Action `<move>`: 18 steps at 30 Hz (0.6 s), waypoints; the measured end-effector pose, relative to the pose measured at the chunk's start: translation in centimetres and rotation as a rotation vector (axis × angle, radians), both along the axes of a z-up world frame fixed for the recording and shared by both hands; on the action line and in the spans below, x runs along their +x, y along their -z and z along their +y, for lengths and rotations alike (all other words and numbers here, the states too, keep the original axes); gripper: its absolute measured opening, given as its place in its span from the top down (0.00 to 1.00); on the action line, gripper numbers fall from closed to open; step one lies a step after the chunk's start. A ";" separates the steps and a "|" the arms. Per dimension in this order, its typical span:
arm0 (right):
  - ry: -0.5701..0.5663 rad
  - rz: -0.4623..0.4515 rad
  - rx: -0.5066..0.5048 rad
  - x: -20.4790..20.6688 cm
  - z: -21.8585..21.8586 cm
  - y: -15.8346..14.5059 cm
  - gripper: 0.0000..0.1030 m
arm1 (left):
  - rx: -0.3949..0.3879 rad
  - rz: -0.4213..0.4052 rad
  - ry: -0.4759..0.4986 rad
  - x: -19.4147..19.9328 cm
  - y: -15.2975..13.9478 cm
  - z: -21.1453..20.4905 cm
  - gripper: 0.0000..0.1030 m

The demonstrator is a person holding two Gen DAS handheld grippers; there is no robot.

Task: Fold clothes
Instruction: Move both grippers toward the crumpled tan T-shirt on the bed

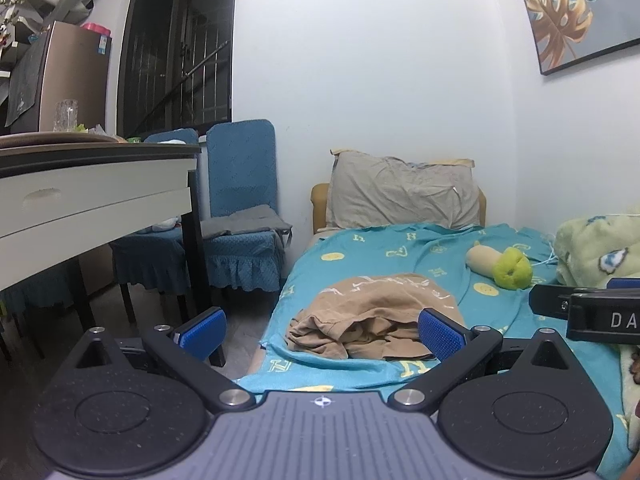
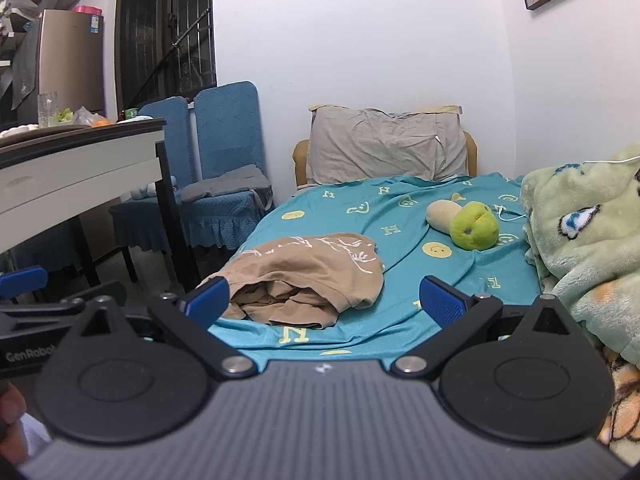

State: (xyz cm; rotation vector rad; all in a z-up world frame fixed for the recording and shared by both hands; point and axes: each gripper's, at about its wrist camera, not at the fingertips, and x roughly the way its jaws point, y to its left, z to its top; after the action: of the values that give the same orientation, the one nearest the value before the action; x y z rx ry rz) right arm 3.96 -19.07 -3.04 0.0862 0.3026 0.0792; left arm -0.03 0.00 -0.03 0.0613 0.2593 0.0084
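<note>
A tan garment [image 1: 372, 312] with white print lies bunched on the teal bed sheet [image 1: 360, 248] near the bed's foot. It also shows in the right wrist view [image 2: 308, 276]. My left gripper [image 1: 320, 330] is open and empty, its blue pads either side of the garment's near edge, a little short of it. My right gripper [image 2: 324, 300] is open and empty, just right of the garment's near end. The right gripper's body [image 1: 592, 308] shows at the right edge of the left wrist view; the left gripper's body [image 2: 36, 304] shows at the left of the right wrist view.
A green and beige plush toy [image 2: 468, 222] lies further up the bed. A grey pillow [image 2: 388, 148] leans on the headboard. A pale green blanket [image 2: 588, 236] is heaped on the right. Two blue-covered chairs [image 2: 224, 184] and a table [image 2: 80, 176] stand left of the bed.
</note>
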 end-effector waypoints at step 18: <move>-0.004 0.022 -0.031 0.5 0.6 0.8 0.00 | -0.016 0.036 -0.009 0.9 1.0 0.4 0.00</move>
State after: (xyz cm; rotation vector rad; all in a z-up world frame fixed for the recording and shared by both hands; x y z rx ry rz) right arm 4.47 -18.48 -3.88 0.0554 0.3259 0.0773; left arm 0.82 0.44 -1.01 0.0440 0.2961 0.0145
